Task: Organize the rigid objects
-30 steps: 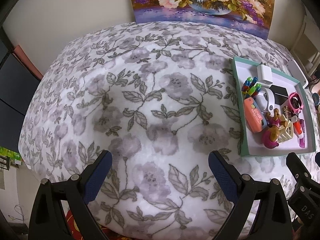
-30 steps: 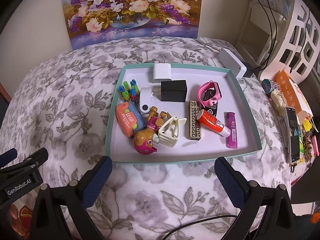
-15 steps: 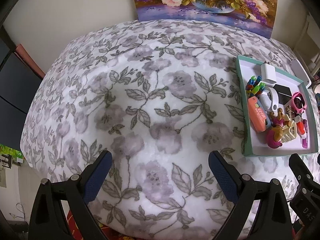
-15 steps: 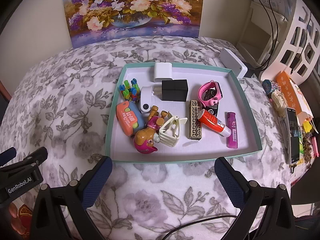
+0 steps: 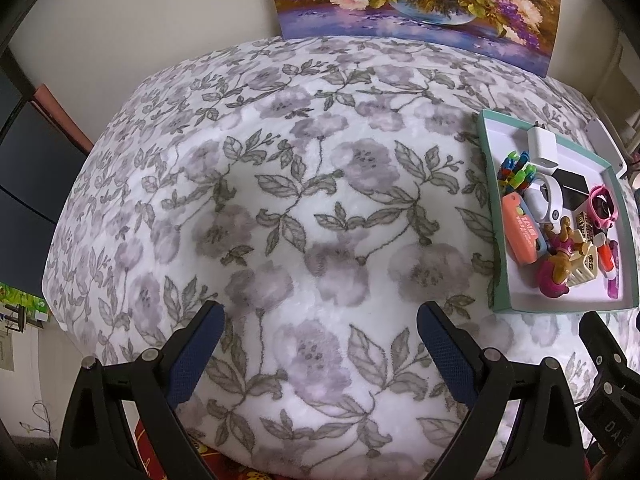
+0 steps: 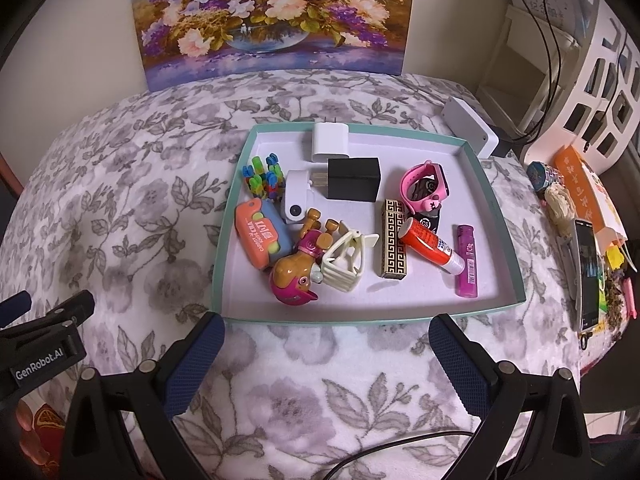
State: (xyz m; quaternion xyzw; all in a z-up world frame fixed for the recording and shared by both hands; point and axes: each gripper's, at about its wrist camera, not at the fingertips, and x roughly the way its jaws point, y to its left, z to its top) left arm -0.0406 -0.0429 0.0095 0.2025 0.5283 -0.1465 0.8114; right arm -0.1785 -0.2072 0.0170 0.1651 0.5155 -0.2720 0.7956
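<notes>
1. Floral grey-and-white blanket (image 5: pixel 304 208) covers the whole surface, with a flower painting (image 6: pixel 272 20) propped against the wall behind it
2. On the blanket sits a teal-rimmed tray (image 6: pixel 502 216), white inside, holding all the small items
3. At the tray's far edge lies a white charger (image 6: pixel 330 142), with a black charger (image 6: pixel 352 179) just in front of it and a second white plug (image 6: pixel 295 202) touching the black one's left side
4. Left of these are coloured clips (image 6: pixel 262 178) and, nearer, an orange toy (image 6: pixel 262 238) against the left wall
5. A brown and pink dog figure (image 6: pixel 294 276) lies mid-tray, touching a cream clip (image 6: pixel 346 260)
6. To the right come a gold patterned box (image 6: pixel 394 238), a red glue stick (image 6: pixel 430 242) leaning over its edge, a pink watch (image 6: pixel 424 186) behind, and a purple lighter (image 6: pixel 467 260) nearest the right wall
7. Right gripper (image 6: pixel 326 360) hovers over the blanket just short of the tray's near rim, jaws wide apart and holding nothing
8. Left gripper (image 5: pixel 320 342) hangs over bare blanket well left of the tray, jaws likewise wide and empty
9. Beyond the tray's far right corner sits a white device (image 6: pixel 470 128); a phone (image 6: pixel 588 272) lies among clutter off to the right
</notes>
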